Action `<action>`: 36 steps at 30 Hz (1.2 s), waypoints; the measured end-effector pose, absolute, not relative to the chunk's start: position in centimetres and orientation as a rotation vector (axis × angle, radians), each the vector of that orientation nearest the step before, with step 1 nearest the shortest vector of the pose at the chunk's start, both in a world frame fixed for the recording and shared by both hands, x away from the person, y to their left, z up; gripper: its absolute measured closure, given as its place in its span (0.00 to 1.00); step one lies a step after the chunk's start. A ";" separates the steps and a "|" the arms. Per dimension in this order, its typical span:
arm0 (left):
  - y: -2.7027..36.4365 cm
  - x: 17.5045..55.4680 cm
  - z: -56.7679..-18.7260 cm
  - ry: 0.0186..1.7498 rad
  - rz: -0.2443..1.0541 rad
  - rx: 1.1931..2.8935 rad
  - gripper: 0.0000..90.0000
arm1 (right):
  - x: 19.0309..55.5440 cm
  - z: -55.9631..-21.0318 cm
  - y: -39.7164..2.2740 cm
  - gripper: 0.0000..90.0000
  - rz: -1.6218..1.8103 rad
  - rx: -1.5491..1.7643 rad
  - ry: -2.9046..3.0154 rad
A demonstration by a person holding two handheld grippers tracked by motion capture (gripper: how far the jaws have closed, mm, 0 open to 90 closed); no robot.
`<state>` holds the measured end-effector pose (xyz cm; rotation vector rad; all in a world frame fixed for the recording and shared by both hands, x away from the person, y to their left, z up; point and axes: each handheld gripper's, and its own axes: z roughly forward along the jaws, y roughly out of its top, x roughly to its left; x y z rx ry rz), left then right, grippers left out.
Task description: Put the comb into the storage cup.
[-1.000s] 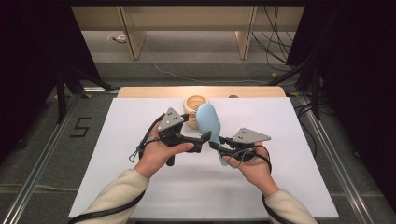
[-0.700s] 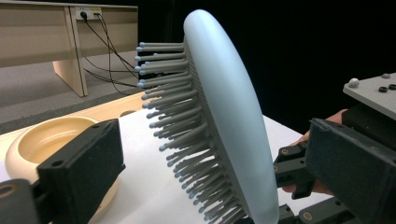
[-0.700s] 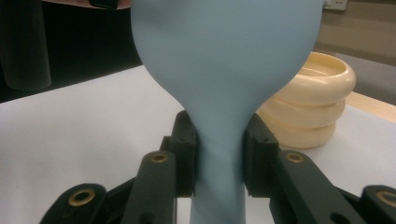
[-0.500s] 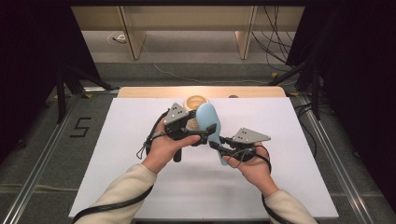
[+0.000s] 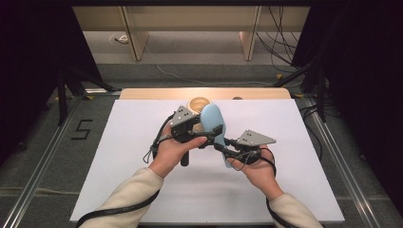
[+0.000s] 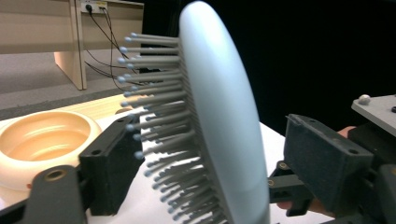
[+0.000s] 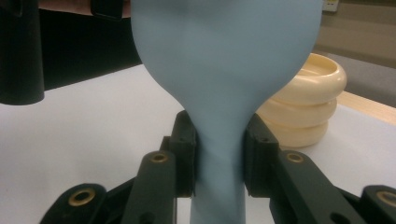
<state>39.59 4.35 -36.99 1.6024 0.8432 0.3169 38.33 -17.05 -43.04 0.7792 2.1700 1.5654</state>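
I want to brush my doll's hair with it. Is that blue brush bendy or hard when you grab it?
Probably hard: the hairbrush stands upright from the right gripper, which is clamped on its handle, without drooping. Its smooth back may be slippery. The bristles look thin, so they likely flex.

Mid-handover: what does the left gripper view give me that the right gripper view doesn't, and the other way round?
Left gripper view: the bristles of the hairbrush, and the left tool, whose jaws have just been closing around the head, with a gap at its back. Right gripper view: the right tool clamped on the neck. Both: the cream bowl and white table.
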 end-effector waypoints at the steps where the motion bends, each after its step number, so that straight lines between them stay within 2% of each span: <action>1: 4.3 39.5 -37.0 0.840 0.315 1.602 0.24 | 38.4 -43.0 -17.1 0.78 1.564 0.779 2.171; 9: 4.3 39.5 -37.1 0.856 0.314 1.578 0.34 | 38.3 -43.1 -17.0 0.78 1.566 0.780 2.170; 15: 4.6 39.7 -37.1 0.869 0.291 1.552 0.48 | 38.4 -43.2 -17.1 0.78 1.570 0.787 2.173; 22: 4.5 39.4 -37.2 0.834 0.257 1.542 0.53 | 38.4 -43.3 -17.0 0.78 1.568 0.777 2.174; 36: 4.4 39.1 -36.9 0.785 0.271 1.559 0.56 | 38.4 -43.2 -17.0 0.78 1.565 0.757 2.167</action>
